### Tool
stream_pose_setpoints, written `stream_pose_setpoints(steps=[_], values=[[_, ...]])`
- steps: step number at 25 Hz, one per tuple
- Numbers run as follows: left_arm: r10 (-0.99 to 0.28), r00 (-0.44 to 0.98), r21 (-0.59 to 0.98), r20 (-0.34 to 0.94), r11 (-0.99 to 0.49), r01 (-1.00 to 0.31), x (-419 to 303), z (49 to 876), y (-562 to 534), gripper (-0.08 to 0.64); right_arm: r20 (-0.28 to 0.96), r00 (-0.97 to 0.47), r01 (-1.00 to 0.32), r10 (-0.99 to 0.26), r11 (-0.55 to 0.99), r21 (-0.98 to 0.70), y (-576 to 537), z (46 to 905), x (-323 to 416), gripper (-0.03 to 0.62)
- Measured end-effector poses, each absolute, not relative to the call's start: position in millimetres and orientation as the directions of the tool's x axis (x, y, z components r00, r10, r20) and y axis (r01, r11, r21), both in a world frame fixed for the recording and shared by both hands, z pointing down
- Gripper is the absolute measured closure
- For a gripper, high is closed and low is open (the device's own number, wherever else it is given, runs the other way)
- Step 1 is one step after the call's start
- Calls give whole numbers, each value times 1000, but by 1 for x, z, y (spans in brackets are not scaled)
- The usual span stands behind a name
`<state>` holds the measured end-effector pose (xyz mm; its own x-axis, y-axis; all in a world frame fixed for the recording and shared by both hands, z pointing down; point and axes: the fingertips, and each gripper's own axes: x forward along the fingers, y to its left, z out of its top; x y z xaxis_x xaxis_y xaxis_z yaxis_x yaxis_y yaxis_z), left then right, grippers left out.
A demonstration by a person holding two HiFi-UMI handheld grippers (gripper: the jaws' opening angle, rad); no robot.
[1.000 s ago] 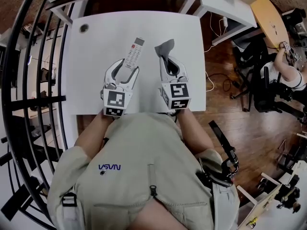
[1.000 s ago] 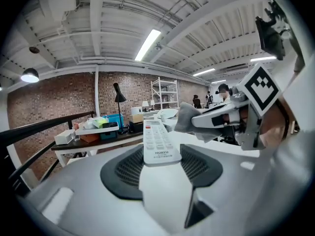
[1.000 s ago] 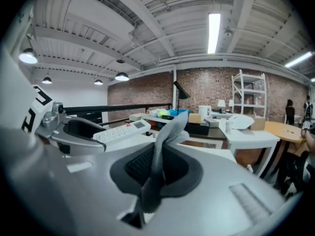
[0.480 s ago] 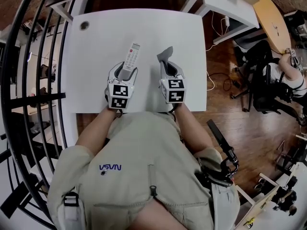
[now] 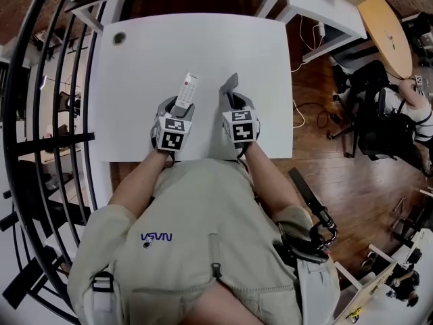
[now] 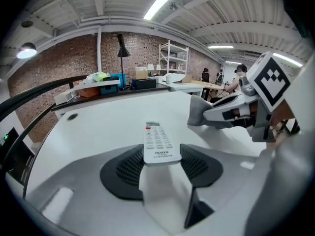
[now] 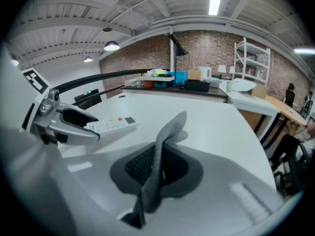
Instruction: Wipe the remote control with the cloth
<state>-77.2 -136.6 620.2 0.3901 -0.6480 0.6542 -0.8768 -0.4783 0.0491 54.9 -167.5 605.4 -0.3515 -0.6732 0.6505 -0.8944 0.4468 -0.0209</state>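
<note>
A white remote control (image 5: 187, 89) with a red button is clamped at its near end in my left gripper (image 5: 178, 107), and its far end sticks out over the white table (image 5: 142, 53). In the left gripper view the remote control (image 6: 158, 141) lies between the black pads (image 6: 123, 167). My right gripper (image 5: 232, 99) is shut on a grey cloth (image 5: 229, 83), which sticks up as a folded strip (image 7: 157, 166) between the pads. The two grippers sit side by side near the table's front edge. The cloth and the remote control are apart.
A dark round cable hole (image 5: 119, 38) sits in the table's far left corner. Black railing bars (image 5: 40, 114) run along the left. Further desks (image 5: 318, 5) stand behind, and a seated person (image 5: 406, 107) and chairs are at the right on the wooden floor.
Both grippers have sunk toward the table and drawn back toward the person, carrying the remote control and the cloth with them. Neither grip has changed.
</note>
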Motion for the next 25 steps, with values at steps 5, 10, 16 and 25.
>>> stream_pose_setpoints(steps=[5,10,16,25], values=[[-614,398,73,682,-484,-872,-77,624,-137,318,678,-350,-884,-647,467,-11,-167,619,54,568],[-625,388,42,678,-494,-869,-77,637,-144,318,715,-330,-881,-616,473,2,-170,628,56,566],[-583,365,47,726,-487,-872,-81,653,-142,318,748,-305,-871,-590,491,32,-173,635,60,563],[-566,367,56,738,-490,-870,-79,655,-143,313,760,-310,-864,-572,503,26,-172,641,60,547]])
